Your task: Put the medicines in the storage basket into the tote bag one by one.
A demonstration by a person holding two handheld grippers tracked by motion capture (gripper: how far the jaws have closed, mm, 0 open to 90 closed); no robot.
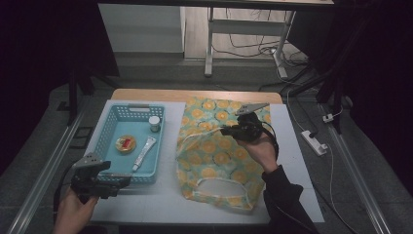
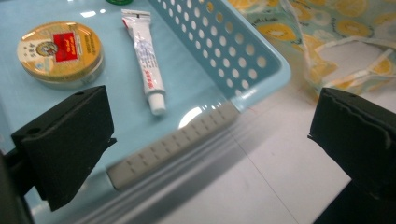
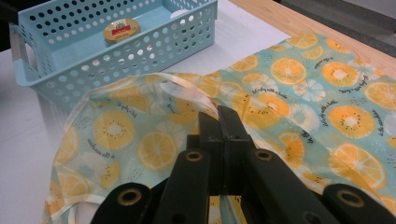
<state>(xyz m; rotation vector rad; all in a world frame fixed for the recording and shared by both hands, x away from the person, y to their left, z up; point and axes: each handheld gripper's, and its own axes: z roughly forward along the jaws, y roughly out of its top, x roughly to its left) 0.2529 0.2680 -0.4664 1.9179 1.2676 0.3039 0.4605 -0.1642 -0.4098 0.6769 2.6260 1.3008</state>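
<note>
The right gripper [image 1: 228,130] is pinching the citrus-print bag [image 1: 219,156], its jaws pressed together on a fold of the upper layer near the bag's left edge, and in the right gripper view that layer is lifting into a loose arch in front of the right gripper's closed tips, with the white-edged rim of the cloth curving over them. The bag is lying on the white table [image 1: 156,200], spread across the middle and right, with its cut-out handle toward the person's side. The left gripper [image 1: 124,180] is hovering at the near right corner of the light blue basket [image 1: 111,114], its jaws spread wide and gripping nothing; in the left gripper view they are standing on either side of the basket's grey handle [image 2: 173,144]. Inside the basket a round gold tin [image 2: 60,50] is sitting beside a white tube [image 2: 145,60], and what looks like a small white-capped jar [image 1: 154,124] is standing toward the far end.
</note>
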